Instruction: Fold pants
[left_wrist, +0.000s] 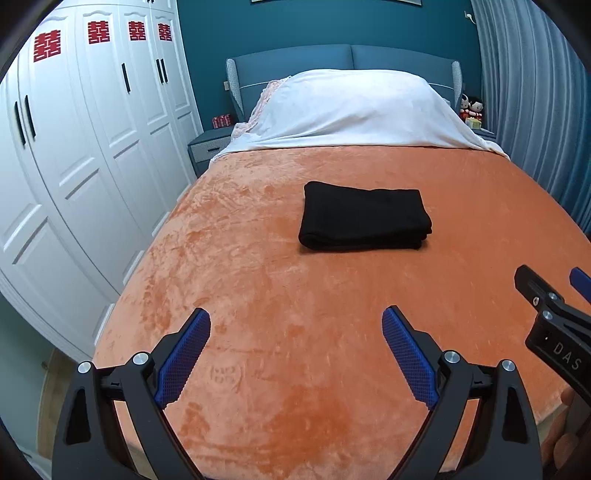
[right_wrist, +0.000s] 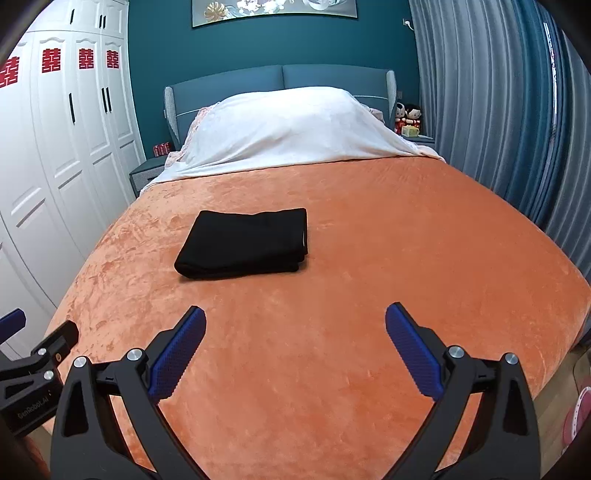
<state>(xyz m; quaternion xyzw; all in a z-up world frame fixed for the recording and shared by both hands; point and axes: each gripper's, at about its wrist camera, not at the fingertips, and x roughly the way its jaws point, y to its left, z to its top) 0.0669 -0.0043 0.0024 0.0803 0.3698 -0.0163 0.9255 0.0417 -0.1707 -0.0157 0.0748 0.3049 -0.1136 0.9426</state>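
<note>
The black pants (left_wrist: 364, 219), folded into a compact rectangle, are lying mid-bed on the plush orange blanket (left_wrist: 295, 369). The left gripper (left_wrist: 295, 325) and right gripper (right_wrist: 295, 323) are hovering released, gripping nothing. Risk: re-approaching could be snagging the loose stacked edges, undoing the fold.

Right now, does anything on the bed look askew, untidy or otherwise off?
Nothing stands out. The black pants lie folded in a compact rectangle on the orange blanket, layers stacked fairly evenly. Both tongs, left and right, are open, empty and clear of the pants.
</note>
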